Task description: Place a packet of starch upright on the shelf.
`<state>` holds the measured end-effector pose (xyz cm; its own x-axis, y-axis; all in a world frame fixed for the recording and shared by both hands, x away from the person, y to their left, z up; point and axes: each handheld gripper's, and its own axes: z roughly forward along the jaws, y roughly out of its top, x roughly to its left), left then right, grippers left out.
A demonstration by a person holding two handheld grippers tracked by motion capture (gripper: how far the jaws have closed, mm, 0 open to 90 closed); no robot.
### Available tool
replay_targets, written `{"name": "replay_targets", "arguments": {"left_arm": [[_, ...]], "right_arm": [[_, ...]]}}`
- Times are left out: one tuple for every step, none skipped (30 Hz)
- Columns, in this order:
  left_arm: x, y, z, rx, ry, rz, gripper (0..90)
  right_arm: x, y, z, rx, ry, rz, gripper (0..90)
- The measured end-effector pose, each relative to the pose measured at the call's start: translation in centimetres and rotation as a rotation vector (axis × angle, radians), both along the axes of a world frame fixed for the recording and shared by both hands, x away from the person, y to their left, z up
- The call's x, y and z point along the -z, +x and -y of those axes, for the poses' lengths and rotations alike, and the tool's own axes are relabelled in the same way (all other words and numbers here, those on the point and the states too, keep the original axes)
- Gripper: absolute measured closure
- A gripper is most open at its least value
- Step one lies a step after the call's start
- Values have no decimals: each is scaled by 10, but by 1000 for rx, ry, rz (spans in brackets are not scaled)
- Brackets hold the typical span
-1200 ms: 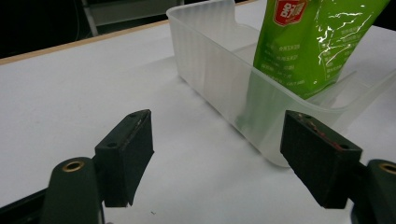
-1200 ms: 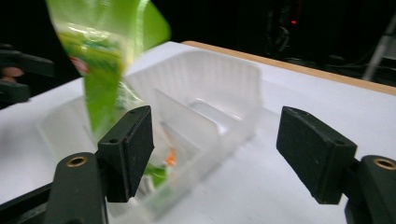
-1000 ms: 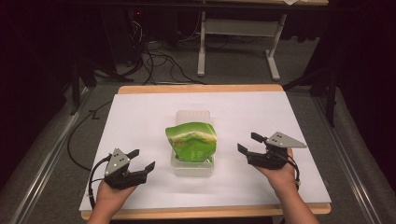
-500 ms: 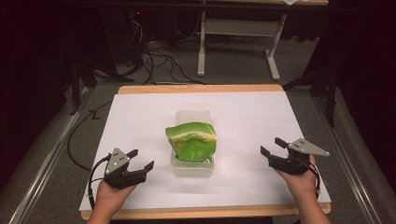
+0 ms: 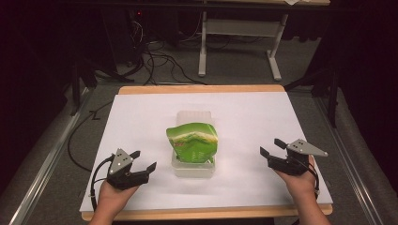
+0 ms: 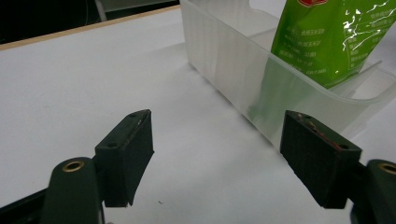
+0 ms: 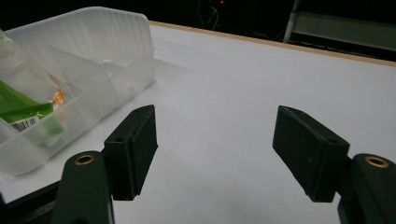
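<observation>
White tabletop, clear plastic bin at its centre, green pouch standing in the bin's near compartment (upright, leaning slightly). Left tongs and right tongs flank it, both gaping, empty.

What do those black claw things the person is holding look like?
Each hand-held gripper, left and right, is black with two flat, blocky jaws. A grey three-cornered plate with small dark dots sits on top of each, and a thin black cable trails behind. Up close, brass-coloured rings show near the jaw bases. The person's forearms are bare, with no sleeves showing.
</observation>
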<state>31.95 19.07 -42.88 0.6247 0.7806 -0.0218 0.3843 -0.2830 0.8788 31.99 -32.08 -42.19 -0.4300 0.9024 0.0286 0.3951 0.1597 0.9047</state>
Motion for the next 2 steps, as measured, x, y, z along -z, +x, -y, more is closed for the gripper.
{"name": "replay_targets", "arguments": {"left_arm": [[0, 0, 0, -2, 1, 2, 262], [0, 0, -1, -7, 0, 1, 263]], "right_arm": [[0, 0, 0, 0, -1, -2, 312], [0, 1, 0, -1, -3, 0, 312]]}}
